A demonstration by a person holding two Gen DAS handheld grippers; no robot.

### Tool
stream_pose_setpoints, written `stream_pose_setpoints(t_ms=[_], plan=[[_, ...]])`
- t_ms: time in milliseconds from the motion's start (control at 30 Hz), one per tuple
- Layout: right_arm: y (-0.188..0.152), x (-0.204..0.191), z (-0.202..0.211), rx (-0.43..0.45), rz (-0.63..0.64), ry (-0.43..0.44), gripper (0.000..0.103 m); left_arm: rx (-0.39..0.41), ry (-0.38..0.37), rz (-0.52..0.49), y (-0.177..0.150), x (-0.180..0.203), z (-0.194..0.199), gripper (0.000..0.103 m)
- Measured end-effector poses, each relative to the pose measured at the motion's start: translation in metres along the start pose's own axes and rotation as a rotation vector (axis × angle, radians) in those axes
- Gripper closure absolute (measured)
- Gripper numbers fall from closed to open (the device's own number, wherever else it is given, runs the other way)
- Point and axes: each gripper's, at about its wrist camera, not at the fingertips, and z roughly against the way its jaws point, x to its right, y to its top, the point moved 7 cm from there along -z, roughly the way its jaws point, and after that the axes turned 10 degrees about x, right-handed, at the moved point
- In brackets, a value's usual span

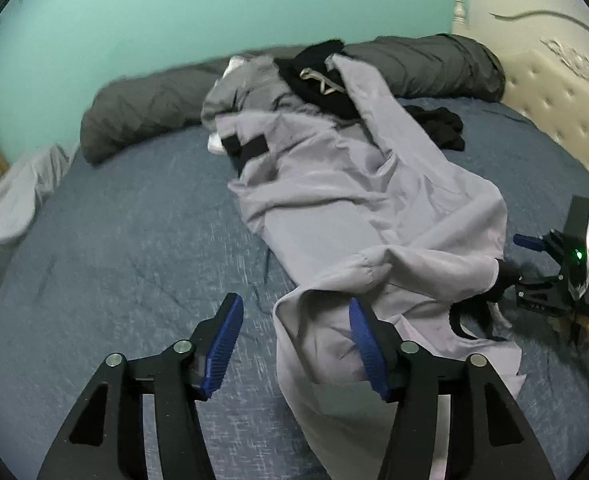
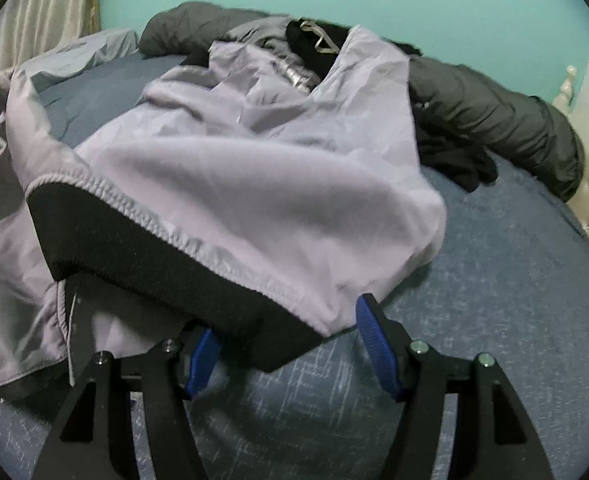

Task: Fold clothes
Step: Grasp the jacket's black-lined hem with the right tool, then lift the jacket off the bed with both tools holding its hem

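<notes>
Jacket (image 1: 358, 208) lies long, stretching away up the bed (image 1: 134, 240); both wide-open, empty grippers, left gripper (image 1: 294, 344) and right gripper (image 2: 286, 344), sit at its near hem.

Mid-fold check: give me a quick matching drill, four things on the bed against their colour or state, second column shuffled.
Things:
1. jacket
2. bedspread
3. rolled duvet
4. left tool

States:
A. dark grey, along the far wall
B. open, nothing gripped
C. light grey with a black hem band
D. blue, beneath everything

Pairs: 1-C, 2-D, 3-A, 4-B
</notes>
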Motion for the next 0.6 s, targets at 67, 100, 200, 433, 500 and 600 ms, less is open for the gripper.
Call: stream_pose_setpoints(t_ms=[67,100,200,433,500,600], plan=[[0.001,0.003,-0.006,-0.01,-0.009,-0.006,0.037,-0.033,-0.013,0.023,-0.005,-0.003,-0.01,0.043],[0.001,0.004,-0.009,-0.015,-0.013,-0.01,0.037,-0.052,-0.01,0.027,-0.009,-0.004,-0.016,0.043],[0.005,0.005,-0.01,-0.002,-0.006,-0.034,0.037,-0.079,-0.021,0.042,-0.017,-0.004,-0.026,0.054],[0.01,-0.005,-0.012,-0.011,0.019,0.029,0.084,-0.08,-0.045,0.076,-0.029,-0.006,-0.03,0.1],[0.011,-0.012,-0.011,-0.016,0.045,0.044,0.098,-0.066,-0.048,0.073,-0.028,-0.006,-0.027,0.101],[0.018,-0.011,-0.001,0.005,0.009,0.033,0.1,-0.042,-0.05,0.077,-0.024,-0.008,-0.018,0.101]])
